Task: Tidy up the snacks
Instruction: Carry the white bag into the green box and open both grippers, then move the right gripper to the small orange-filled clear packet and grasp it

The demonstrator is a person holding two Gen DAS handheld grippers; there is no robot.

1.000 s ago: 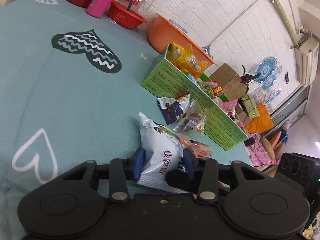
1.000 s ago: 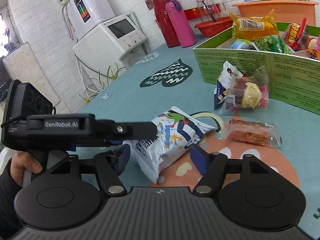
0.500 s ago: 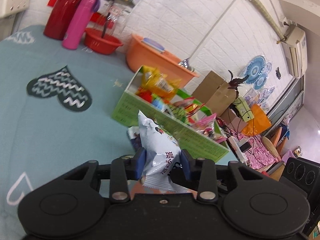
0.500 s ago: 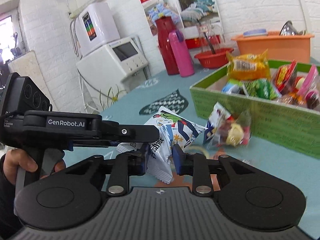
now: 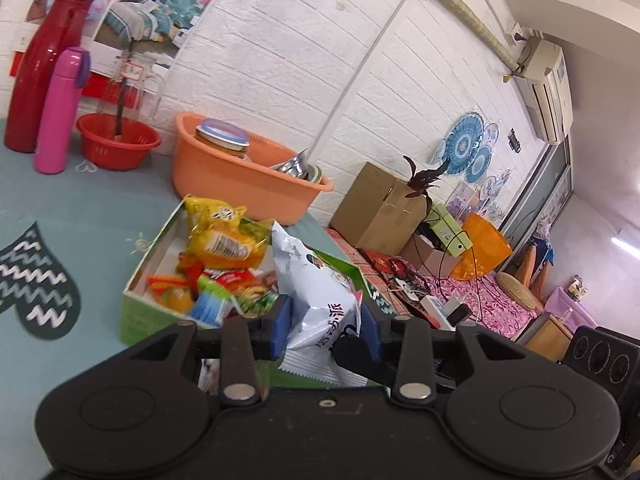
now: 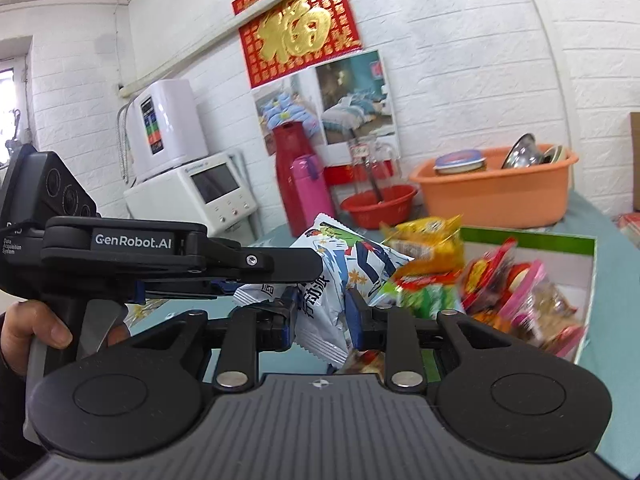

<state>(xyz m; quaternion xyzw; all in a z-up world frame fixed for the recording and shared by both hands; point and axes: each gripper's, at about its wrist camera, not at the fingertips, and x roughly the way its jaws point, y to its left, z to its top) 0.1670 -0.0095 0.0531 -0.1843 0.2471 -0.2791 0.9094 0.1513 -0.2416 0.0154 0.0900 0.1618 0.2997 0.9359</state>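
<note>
glossy crinkled foil snack bag [image 5: 320, 296], white. green box [image 5: 138, 320] matt cardboard, white inside. tabletop [image 5: 80, 216] covered in matt teal cloth. orange basin [image 5: 240, 184] smooth plastic. left claw [image 5: 325, 322] matt black plastic, blue pads [image 5: 281, 322]. white brick wall [image 5: 304, 40] rough.

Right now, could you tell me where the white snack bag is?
The white snack bag is off the table, clamped by both hand-held grippers beside the green box of snacks.

White snack bag [image 5: 320, 292] upright above green box [image 5: 138, 320]; unopened.
</note>
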